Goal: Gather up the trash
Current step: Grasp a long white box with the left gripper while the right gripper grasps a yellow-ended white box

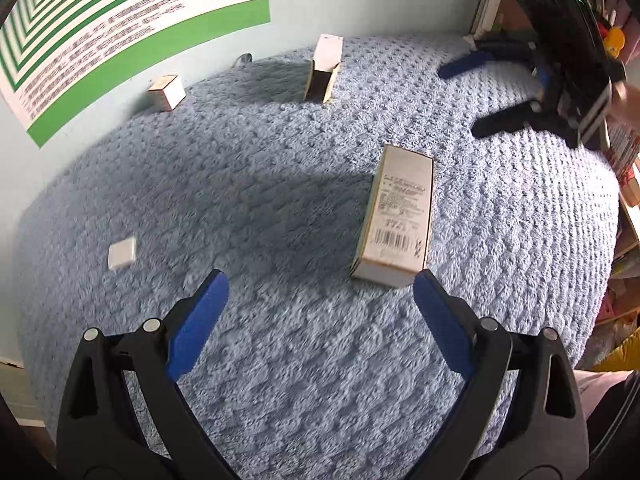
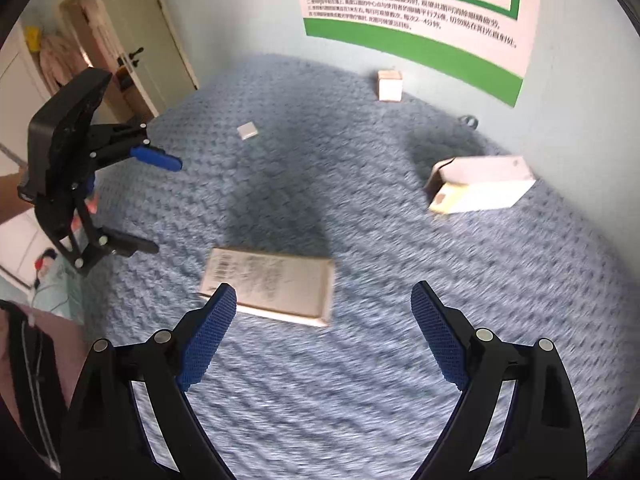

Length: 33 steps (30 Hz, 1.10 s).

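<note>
You are holding both claws over a blue knitted blanket (image 1: 280,380) that is covering the whole surface up to a pale wall. Your left claw (image 1: 320,292) is standing wide open and empty; your right claw (image 2: 324,304) is too. A long barcoded box (image 1: 400,216) is lying centre frame, an opened box (image 1: 324,70) and a small box (image 1: 166,92) near the wall under a green-striped poster (image 1: 132,28). A door (image 2: 132,32) is showing upper left in the right view.

open left gripper (image 1: 320,292), barcode box (image 1: 396,216), blue blanket (image 1: 280,184)
</note>
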Each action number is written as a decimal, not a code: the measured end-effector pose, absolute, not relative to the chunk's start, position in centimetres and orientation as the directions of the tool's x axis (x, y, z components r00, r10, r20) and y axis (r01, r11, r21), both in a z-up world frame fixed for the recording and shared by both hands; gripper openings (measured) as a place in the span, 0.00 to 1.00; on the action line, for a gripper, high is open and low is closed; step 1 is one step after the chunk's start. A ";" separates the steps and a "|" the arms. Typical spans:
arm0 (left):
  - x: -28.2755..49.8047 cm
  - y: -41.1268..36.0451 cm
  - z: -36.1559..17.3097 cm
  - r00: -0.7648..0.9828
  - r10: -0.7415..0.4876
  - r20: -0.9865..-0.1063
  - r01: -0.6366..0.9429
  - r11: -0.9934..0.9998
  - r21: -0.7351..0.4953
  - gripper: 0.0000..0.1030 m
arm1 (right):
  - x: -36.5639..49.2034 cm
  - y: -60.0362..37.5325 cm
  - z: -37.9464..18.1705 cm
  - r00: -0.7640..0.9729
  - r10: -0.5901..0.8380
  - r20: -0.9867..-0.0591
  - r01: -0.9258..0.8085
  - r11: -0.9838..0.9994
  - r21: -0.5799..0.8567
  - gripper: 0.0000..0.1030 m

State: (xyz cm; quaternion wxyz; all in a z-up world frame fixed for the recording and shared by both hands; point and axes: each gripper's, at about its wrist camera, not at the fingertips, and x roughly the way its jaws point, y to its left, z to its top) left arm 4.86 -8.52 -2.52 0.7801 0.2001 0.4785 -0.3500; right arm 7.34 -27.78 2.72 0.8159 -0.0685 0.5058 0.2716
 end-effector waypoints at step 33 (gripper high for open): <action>11.3 -19.6 -8.5 0.339 -0.164 -0.927 0.536 0.843 0.047 0.45 | 25.8 -33.1 -4.0 0.184 0.522 -0.833 -0.937 0.350 0.012 0.86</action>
